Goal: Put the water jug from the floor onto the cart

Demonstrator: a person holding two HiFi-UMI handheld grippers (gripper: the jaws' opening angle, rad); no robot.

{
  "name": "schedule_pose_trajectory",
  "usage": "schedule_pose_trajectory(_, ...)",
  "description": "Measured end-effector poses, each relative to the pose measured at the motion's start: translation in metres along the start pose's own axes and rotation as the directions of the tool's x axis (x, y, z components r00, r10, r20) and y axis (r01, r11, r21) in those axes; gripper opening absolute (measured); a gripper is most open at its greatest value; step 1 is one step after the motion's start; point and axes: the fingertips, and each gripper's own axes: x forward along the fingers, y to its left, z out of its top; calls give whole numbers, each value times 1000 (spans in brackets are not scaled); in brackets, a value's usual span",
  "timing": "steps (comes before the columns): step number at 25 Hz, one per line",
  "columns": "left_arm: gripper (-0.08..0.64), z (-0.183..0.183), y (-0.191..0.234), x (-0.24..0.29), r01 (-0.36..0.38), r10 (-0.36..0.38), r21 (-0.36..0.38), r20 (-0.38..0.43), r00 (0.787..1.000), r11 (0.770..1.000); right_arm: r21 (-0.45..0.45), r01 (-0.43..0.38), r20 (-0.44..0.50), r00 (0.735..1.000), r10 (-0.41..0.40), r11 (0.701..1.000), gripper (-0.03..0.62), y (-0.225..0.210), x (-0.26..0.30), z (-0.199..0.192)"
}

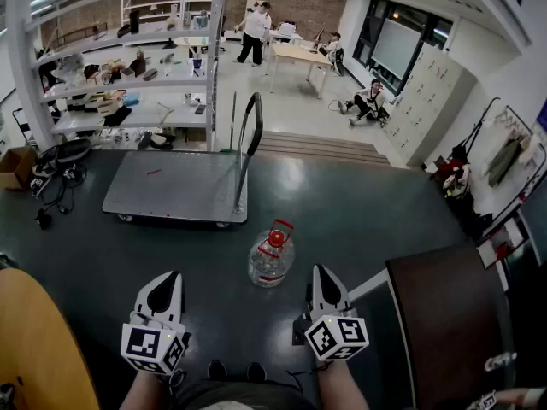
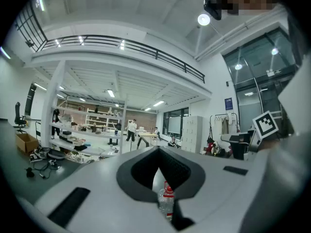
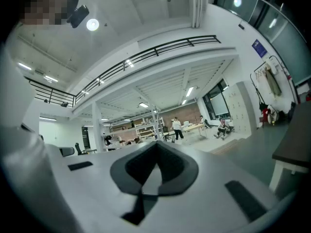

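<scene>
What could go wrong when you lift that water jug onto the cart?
Both the left gripper and right gripper are shut and apart from the water jug; a clumsy grab might tip it over. The handle of the cart stands at the end nearest the jug, so the jug could bump it. The cart sits on small wheels and may roll.

The water jug [image 1: 271,259] is clear, glossy plastic with a red plastic cap, the cart [image 1: 171,186] has a matt grey deck and a smooth black metal handle, the floor [image 1: 367,212] is dark, smooth and faintly sheened, and the left gripper [image 1: 171,277] and right gripper [image 1: 322,272] have matt pale plastic shells.
</scene>
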Motion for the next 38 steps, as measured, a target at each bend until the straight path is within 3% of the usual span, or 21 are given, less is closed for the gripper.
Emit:
schedule_pose_trajectory(10,8,-10,17,15,38,-36,55,-38,999,998,-93,-20,-69,998,13,996,-11,19,10,-25)
schedule_pose_trajectory(14,8,-20,34,10,44,-41,43,-74,996,998,-90,32,-84,996,-39,995,-11,13,7,-30)
schedule_pose_trajectory(18,8,-30,37,9,44,-43,16,-90,995,999,-119,32,-109,993,-45,992,-11,10,-2,-34)
schedule_pose_trajectory(24,8,-38,38,18,62,-61,13,-72,996,998,-60,30,-75,997,-35,998,-11,12,2,-37)
schedule_pose_trajectory(29,8,-47,40,13,103,-102,2,-93,990,995,-65,-4,-53,999,0,998,-11,32,3,-42)
schedule_pose_trajectory(38,8,-55,50,19,161,-161,-4,-87,983,987,-151,32,-198,978,-62,988,-9,28,14,-102)
